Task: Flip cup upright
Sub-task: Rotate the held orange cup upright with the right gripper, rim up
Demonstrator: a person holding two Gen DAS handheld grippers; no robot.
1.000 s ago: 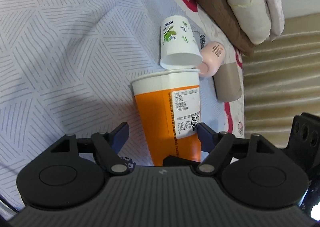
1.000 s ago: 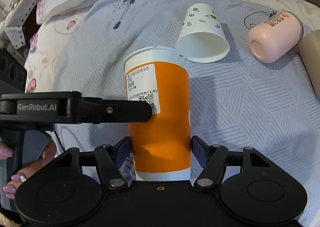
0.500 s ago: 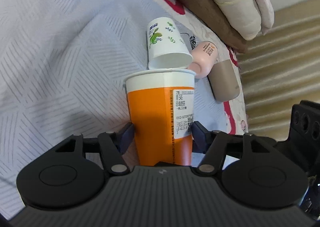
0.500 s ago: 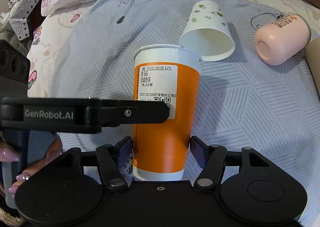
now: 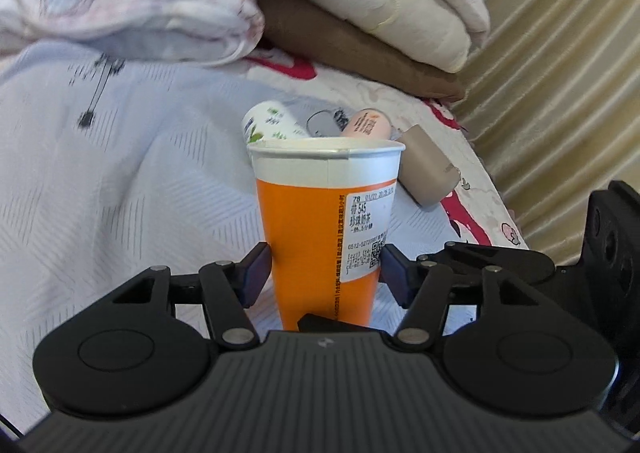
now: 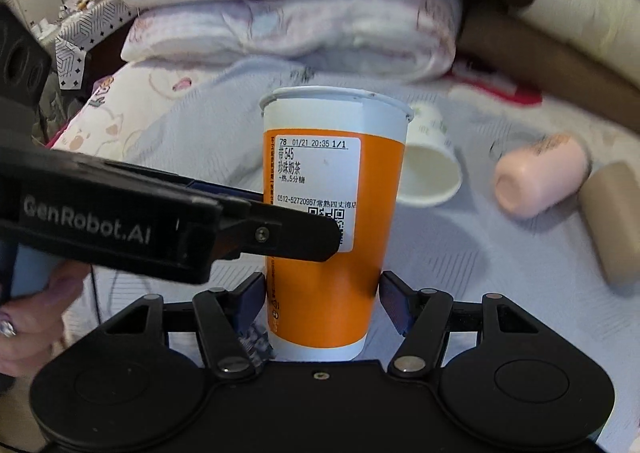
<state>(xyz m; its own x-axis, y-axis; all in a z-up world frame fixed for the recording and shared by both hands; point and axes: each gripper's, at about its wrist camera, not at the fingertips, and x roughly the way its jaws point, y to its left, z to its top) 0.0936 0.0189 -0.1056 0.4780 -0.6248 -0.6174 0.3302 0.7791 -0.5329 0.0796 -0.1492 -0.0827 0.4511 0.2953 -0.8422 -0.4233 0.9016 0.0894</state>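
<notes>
While both the left claw (image 5: 325, 271) and right claw (image 6: 322, 299) clamp the upright orange cup (image 6: 324, 229), folded quilts (image 6: 296, 5) back the pale bedspread (image 5: 120, 181).

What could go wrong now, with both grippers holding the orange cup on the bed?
1. The orange cup stands upright on soft, wrinkled bedding; it may tip once released.
2. The left gripper and right gripper both pinch the paper wall; it could dent.
3. If it topples, it may hit the white paper cup lying close behind.
</notes>
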